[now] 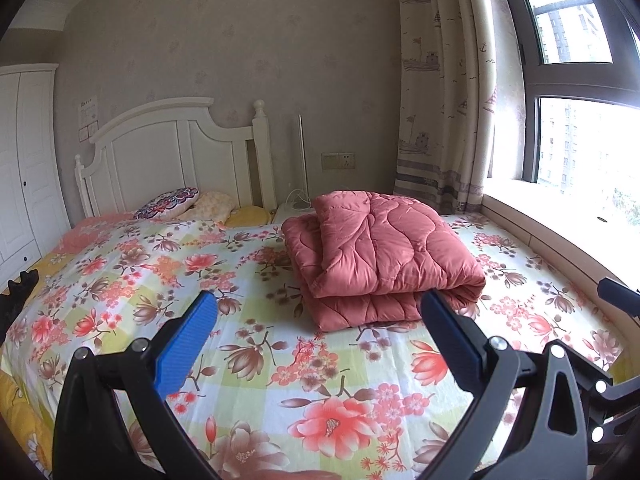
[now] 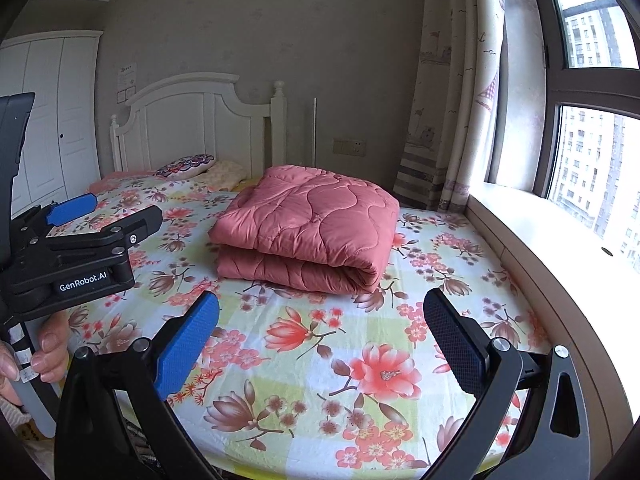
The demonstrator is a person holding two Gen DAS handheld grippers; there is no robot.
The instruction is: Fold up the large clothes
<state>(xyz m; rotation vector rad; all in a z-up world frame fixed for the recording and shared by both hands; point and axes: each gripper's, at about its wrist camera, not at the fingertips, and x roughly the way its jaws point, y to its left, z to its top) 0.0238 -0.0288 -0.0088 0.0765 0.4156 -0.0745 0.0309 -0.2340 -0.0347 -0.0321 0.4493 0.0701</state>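
A pink quilted comforter [image 1: 380, 256] [image 2: 308, 228] lies folded into a thick stack on the floral bedsheet [image 1: 280, 360] [image 2: 320, 360], toward the window side. My left gripper [image 1: 320, 304] hovers above the sheet short of the stack, open, with nothing between its blue fingers [image 1: 188, 344]. My right gripper [image 2: 320, 304] is also open and empty, nearer the bed's foot. The left gripper's body [image 2: 80, 248] appears at the left of the right wrist view, held by a hand [image 2: 44, 356].
A white headboard [image 1: 168, 152] and several pillows [image 1: 172, 204] sit at the far end. A white wardrobe [image 1: 24, 168] stands left. Curtains [image 1: 448, 80], a window and its sill [image 2: 560, 248] run along the right. A dark object [image 1: 18, 292] sits at the bed's left edge.
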